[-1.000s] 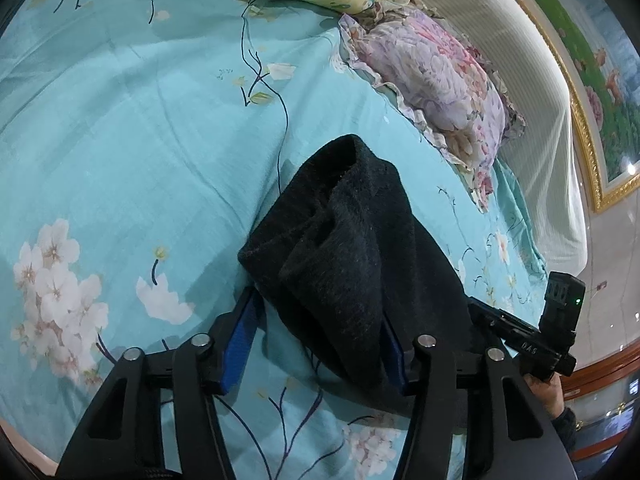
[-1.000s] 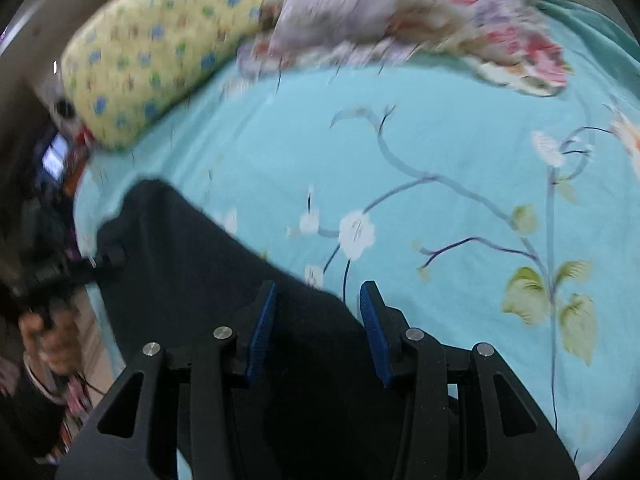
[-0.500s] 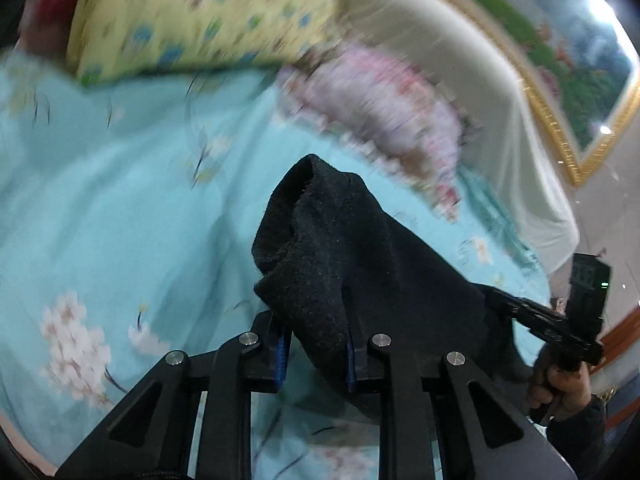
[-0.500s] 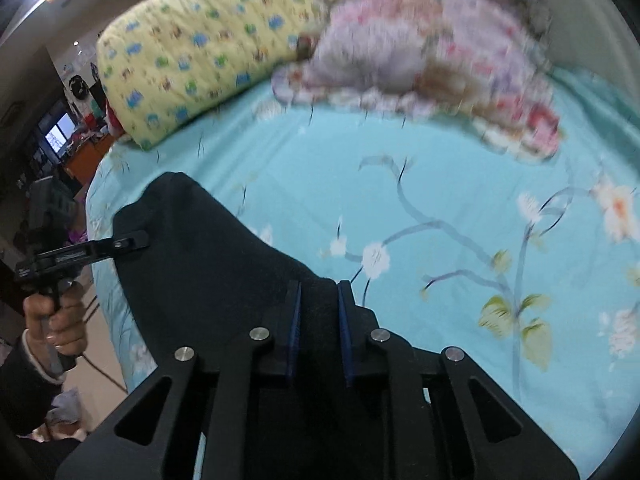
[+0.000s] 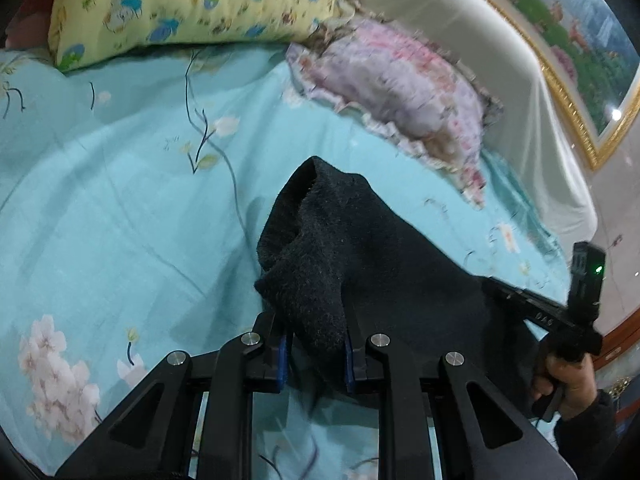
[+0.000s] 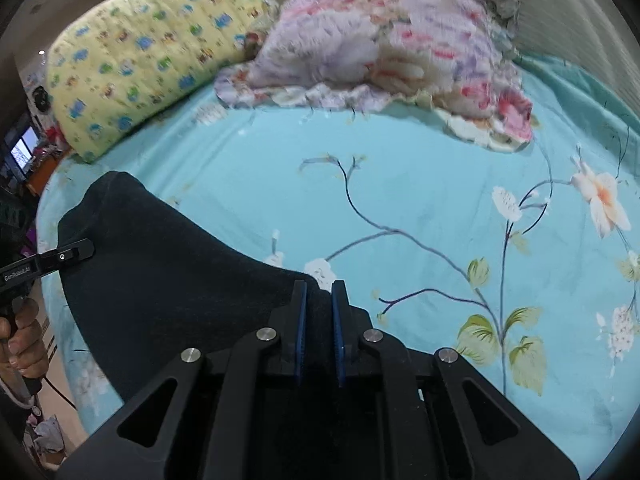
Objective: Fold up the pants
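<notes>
From the left wrist camera, the left gripper points down at a bed covered by a turquoise sheet printed with white blossoms and thin dark branches. Its two blue-padded fingers pinch a thick bunched corner of the dark fuzzy pants, and the fabric rises from the fingers in a rumpled peak above the sheet. The rest of the pants stretches to the right toward the right gripper, seen here from the side, its tip touching the far edge of the fabric. A hand in a dark sleeve holds that gripper's handle at the right edge. Beyond the pants, a yellow pillow with small blue figures lies at the head of the bed, with a pink and purple floral pillow beside it. From the right wrist camera, the right gripper has its jaws closing, nearly pressed together, with a thin edge of the pants caught between the blue pads. The dark cloth spreads away to the left over the sheet, reaching the left gripper, whose tip rests on the far corner. A hand grips that handle at the left edge. The yellow pillow and the floral pillow lie across the top.
</notes>
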The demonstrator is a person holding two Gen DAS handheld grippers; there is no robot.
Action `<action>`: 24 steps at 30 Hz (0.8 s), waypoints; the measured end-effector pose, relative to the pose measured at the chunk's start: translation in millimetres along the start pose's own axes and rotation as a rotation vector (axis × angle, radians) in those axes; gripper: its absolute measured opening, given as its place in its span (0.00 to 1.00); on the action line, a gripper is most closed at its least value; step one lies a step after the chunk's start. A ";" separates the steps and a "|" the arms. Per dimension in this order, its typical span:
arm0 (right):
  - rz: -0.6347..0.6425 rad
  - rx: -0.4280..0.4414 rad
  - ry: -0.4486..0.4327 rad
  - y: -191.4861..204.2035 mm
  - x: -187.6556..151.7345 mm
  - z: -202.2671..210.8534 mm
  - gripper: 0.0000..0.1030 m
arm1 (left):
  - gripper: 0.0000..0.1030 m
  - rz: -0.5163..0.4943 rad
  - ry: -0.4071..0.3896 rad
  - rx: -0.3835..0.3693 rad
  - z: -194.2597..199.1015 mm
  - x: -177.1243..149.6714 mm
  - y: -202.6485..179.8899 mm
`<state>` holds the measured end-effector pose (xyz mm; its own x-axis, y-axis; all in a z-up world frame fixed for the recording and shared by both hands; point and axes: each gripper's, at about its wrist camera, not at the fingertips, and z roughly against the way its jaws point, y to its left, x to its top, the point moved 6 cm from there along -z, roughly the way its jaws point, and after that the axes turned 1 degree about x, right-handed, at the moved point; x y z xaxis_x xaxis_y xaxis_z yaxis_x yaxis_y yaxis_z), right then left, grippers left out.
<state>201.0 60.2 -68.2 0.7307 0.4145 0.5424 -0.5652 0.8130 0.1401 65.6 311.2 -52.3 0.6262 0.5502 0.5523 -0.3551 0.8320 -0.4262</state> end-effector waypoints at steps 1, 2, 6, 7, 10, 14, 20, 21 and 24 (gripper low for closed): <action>-0.008 -0.005 0.007 -1.5 -0.6 -3.6 0.14 | 0.22 0.000 0.007 0.008 -1.7 -0.4 1.1; -0.016 -0.020 0.013 -3.5 -1.1 -5.1 0.17 | 0.25 -0.001 0.008 0.011 -1.3 -0.2 1.8; -0.047 -0.080 -0.013 -9.1 -2.3 11.2 0.33 | 0.34 -0.005 -0.028 0.047 17.0 1.4 3.5; -0.051 -0.090 -0.027 -9.9 -3.1 19.0 0.33 | 0.34 -0.003 -0.044 0.049 23.6 2.8 3.8; -0.088 -0.080 -0.075 -13.6 -9.1 47.4 0.40 | 0.35 0.005 -0.087 0.040 42.4 7.7 1.3; -0.147 -0.072 -0.128 -17.1 -24.3 80.9 0.44 | 0.37 -0.022 -0.107 0.020 56.5 11.8 -14.7; -0.269 -0.065 -0.161 -27.2 -63.8 121.4 0.44 | 0.42 -0.086 -0.100 -0.041 57.7 9.3 -59.8; -0.287 -0.061 -0.162 -29.1 -71.3 126.0 0.44 | 0.43 -0.098 -0.093 -0.050 55.8 8.0 -66.2; -0.341 -0.073 -0.168 -37.8 -94.9 140.7 0.44 | 0.45 -0.141 -0.063 -0.079 46.6 -1.7 -92.4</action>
<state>99.2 -67.4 -8.4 0.7955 0.0471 0.6041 -0.2672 0.9220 0.2801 65.0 236.7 19.5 0.6205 0.4335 0.6535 -0.2096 0.8947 -0.3945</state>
